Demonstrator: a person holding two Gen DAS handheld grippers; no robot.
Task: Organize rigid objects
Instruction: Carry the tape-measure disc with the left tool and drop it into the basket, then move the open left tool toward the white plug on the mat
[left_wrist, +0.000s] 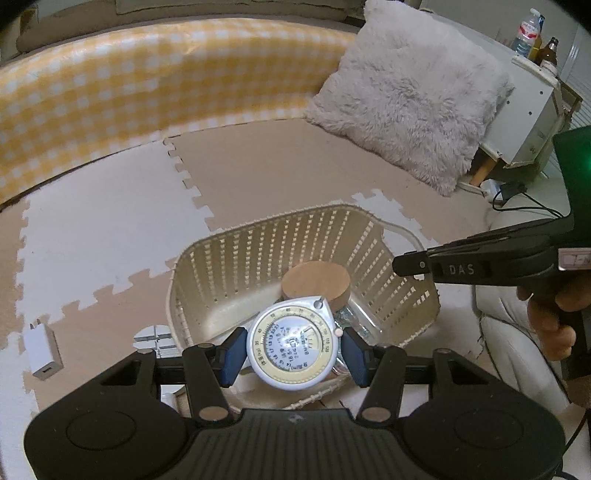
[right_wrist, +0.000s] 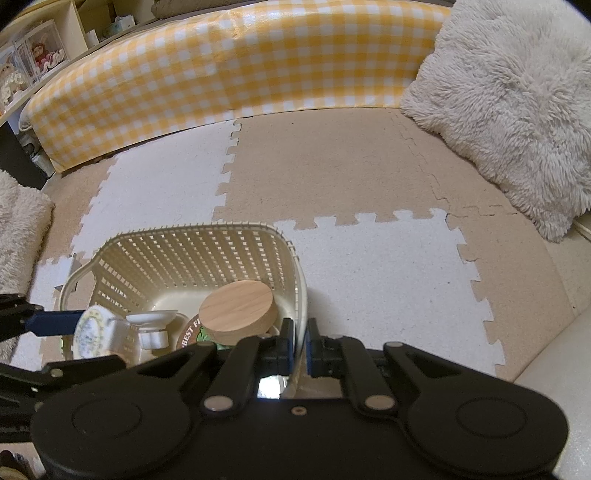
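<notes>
My left gripper (left_wrist: 293, 343) is shut on a round white dial measure (left_wrist: 291, 350) with a yellow scale ring, and holds it just over the near rim of the cream slatted basket (left_wrist: 258, 251). Inside the basket lies a jar with a round wooden lid (left_wrist: 316, 282). In the right wrist view the basket (right_wrist: 184, 254) also holds a white suction-cup piece (right_wrist: 151, 321) and a brown printed tin (right_wrist: 190, 332) beside the wooden lid (right_wrist: 238, 310). My right gripper (right_wrist: 301, 343) is shut on the basket's right wall. The dial (right_wrist: 90, 332) shows at the left.
A white USB charger (left_wrist: 42, 350) lies on the foam puzzle mat (left_wrist: 110, 229) left of the basket. A fluffy pillow (left_wrist: 406, 99) leans at the back right, and a yellow checked bolster (left_wrist: 147, 74) runs along the back. Cables and a white cabinet (left_wrist: 532, 110) stand far right.
</notes>
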